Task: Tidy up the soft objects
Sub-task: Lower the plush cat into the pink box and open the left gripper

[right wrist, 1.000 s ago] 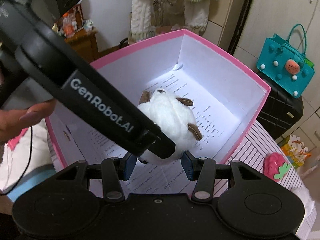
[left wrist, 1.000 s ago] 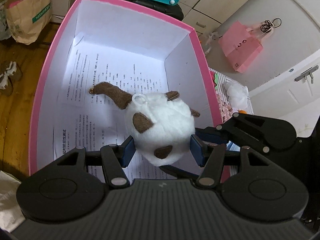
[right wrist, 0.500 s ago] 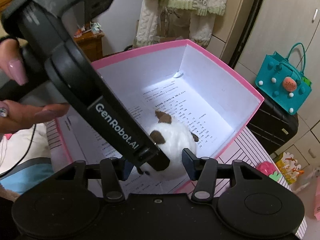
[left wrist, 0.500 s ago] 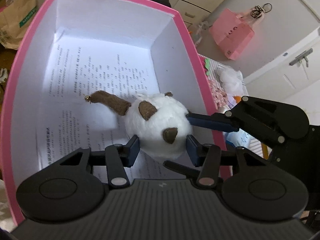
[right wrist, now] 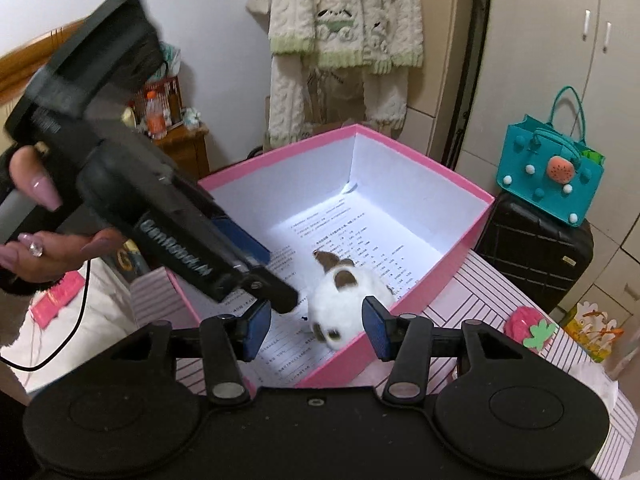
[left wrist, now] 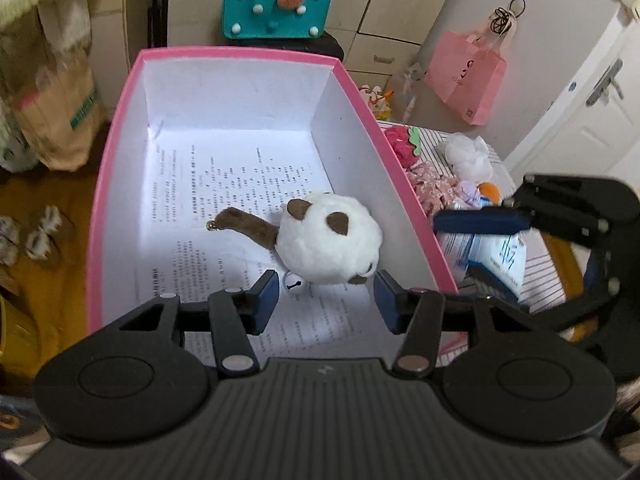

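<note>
1. White plush toy (left wrist: pixel 330 238) with brown patches: round body, brown tail (left wrist: pixel 244 226) pointing left and slightly far in left wrist view; long axis roughly left-right across box floor. Small silver bell (left wrist: pixel 294 285) at near-left edge of body.
2. Lying inside pink box (left wrist: pixel 116 168), near end, close to right wall; resting on printed paper sheets (left wrist: pixel 224 184) lining the floor. Nothing else visible in the box.
3. In right wrist view, same plush (right wrist: pixel 348 304) at near corner of box (right wrist: pixel 448 268), tail end pointing far.
4. Left gripper (left wrist: pixel 326 298) hovering above near end of box, blue pads (left wrist: pixel 266 296) spread wide, either side of plush's near edge, not gripping; bell just beside left pad.
5. In right wrist view, left gripper (right wrist: pixel 276 292) slanting down into box from left, held by hand (right wrist: pixel 36 220) with long pink nails.
6. Right gripper (right wrist: pixel 314 330) over near box wall, fingers apart, nothing between pads; plush beyond the gap.
7. In left wrist view, right gripper (left wrist: pixel 484 244) outside box to the right, fingers apart, over striped cloth (left wrist: pixel 540 276); blue-white packet (left wrist: pixel 492 250) showing between its fingers, contact unclear.
8. Outside box, right: pink strawberry plush (left wrist: pixel 402 142), white fluffy item (left wrist: pixel 468 154), floral fabric (left wrist: pixel 434 188).
9. Far: teal felt bag (left wrist: pixel 276 0) on black suitcase (right wrist: pixel 532 252); pink paper bag (left wrist: pixel 466 76) hanging on wall.
</note>
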